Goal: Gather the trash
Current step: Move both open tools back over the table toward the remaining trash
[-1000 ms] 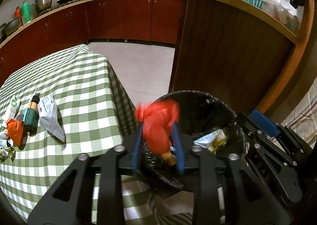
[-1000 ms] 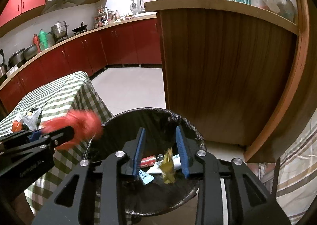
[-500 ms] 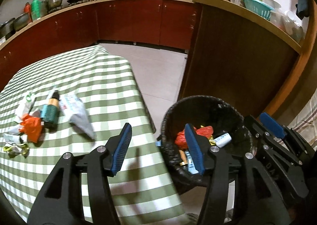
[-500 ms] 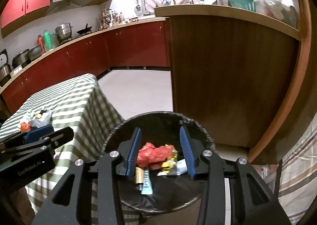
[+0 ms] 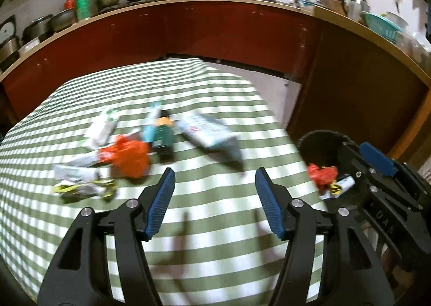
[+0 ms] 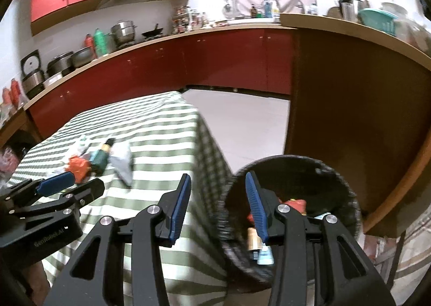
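the left gripper (image 5: 215, 199) hangs over the checked tablecloth (image 5: 215, 252), jaws wide and empty. beyond it lie an orange bag (image 5: 129, 156), a green bottle (image 5: 162, 136) and a white pouch (image 5: 208, 136). the right gripper (image 6: 217, 206), also spread and empty, straddles the near rim of the black bin (image 6: 331, 171), with red trash (image 6: 295, 203) inside.

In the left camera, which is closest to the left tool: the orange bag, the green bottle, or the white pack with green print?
From the left tool:
1. Orange bag, front of the pile, left.
2. Green bottle, just behind, middle.
3. White pack with green print, farthest back, left.
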Action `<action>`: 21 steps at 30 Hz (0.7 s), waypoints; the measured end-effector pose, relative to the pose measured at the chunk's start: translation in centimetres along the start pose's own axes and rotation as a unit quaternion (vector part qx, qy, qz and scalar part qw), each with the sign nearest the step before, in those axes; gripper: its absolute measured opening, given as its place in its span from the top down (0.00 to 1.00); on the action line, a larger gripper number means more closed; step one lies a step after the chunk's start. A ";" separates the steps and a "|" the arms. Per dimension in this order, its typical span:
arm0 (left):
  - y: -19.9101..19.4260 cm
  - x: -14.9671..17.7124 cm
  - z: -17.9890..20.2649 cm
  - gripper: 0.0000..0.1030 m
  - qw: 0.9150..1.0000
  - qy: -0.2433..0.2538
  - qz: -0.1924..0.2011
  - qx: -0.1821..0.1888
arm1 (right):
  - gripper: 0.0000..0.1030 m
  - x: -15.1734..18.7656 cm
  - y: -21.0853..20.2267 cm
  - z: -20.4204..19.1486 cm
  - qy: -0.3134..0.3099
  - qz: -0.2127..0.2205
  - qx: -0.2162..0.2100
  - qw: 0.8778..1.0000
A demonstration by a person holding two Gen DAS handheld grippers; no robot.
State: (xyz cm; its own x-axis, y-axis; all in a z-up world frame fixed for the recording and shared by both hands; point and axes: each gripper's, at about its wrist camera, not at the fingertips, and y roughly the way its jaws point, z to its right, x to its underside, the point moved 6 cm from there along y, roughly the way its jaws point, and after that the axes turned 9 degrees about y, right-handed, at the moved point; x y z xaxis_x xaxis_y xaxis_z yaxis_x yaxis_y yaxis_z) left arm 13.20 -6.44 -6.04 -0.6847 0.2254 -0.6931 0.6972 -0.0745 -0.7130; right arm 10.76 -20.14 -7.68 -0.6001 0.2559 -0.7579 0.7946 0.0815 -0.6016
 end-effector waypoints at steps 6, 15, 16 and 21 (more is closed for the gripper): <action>-1.0 1.5 -4.7 0.40 0.999 -0.028 -0.009 -0.028 | 0.57 0.6 0.2 -3.6 -0.018 -0.010 -0.023 1.000; -1.2 4.2 -9.7 0.39 0.995 -0.069 -0.034 -0.059 | 0.57 1.2 0.7 -7.3 -0.046 -0.021 -0.039 0.998; -1.2 4.5 -10.2 0.39 0.995 -0.073 -0.036 -0.061 | 0.57 1.2 0.8 -7.5 -0.046 -0.021 -0.039 0.998; -0.5 4.7 -11.6 0.38 0.993 -0.087 -0.043 -0.066 | 0.57 1.1 1.0 -8.1 -0.049 -0.024 -0.039 0.998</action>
State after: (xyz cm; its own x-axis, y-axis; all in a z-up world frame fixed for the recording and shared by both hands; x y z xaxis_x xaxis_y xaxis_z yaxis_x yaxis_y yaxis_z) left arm 12.10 5.92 -7.75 -0.7614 0.0531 -0.6461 0.6483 0.0677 -0.7584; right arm 11.65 -12.00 -7.10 -0.6401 0.1549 -0.7525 0.7678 0.1663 -0.6188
